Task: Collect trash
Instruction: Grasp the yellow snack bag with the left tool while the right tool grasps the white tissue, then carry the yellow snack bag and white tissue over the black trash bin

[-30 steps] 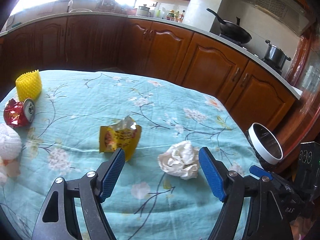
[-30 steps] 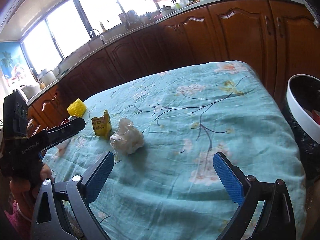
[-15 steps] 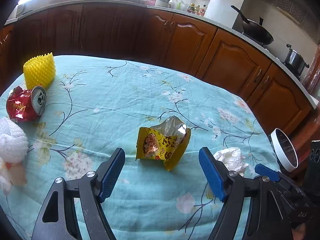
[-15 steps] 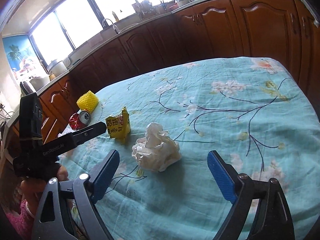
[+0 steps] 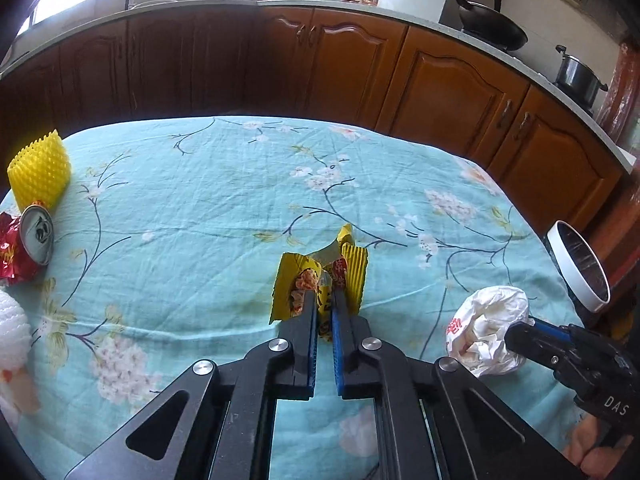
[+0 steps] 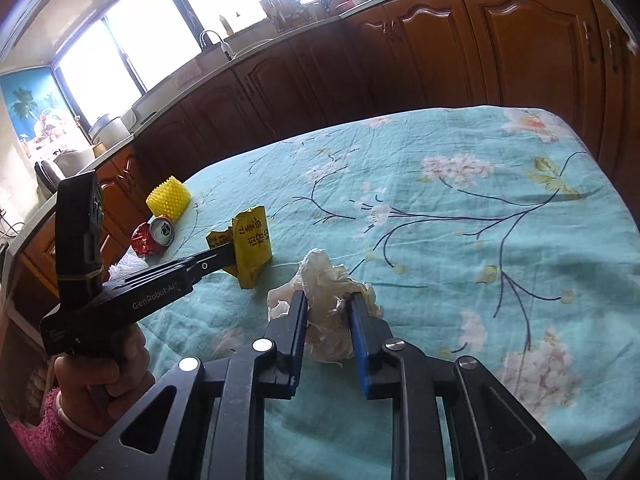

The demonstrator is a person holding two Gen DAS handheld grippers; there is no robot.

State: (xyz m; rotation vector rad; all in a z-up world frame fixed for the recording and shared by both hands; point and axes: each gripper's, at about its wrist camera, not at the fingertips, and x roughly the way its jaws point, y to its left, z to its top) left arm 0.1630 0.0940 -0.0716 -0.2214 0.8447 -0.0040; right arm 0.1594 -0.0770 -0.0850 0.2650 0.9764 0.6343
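Two grabs at once. Left hand-held gripper (image 5: 323, 300) pinches yellow snack bag (image 5: 320, 276) on counter (image 5: 200, 216); right hand-held gripper (image 6: 327, 312) squeezes crumpled paper ball (image 6: 326, 280) — both held tight for lifting. White bin (image 5: 578, 266) waits near counter edge — probably drop spot.

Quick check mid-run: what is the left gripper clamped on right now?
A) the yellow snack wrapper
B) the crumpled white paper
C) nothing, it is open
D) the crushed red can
A: in the left wrist view the left gripper has its jaws closed on the yellow snack wrapper, while the crumpled white paper sits between the right gripper jaws and the crushed red can lies untouched on the tablecloth.
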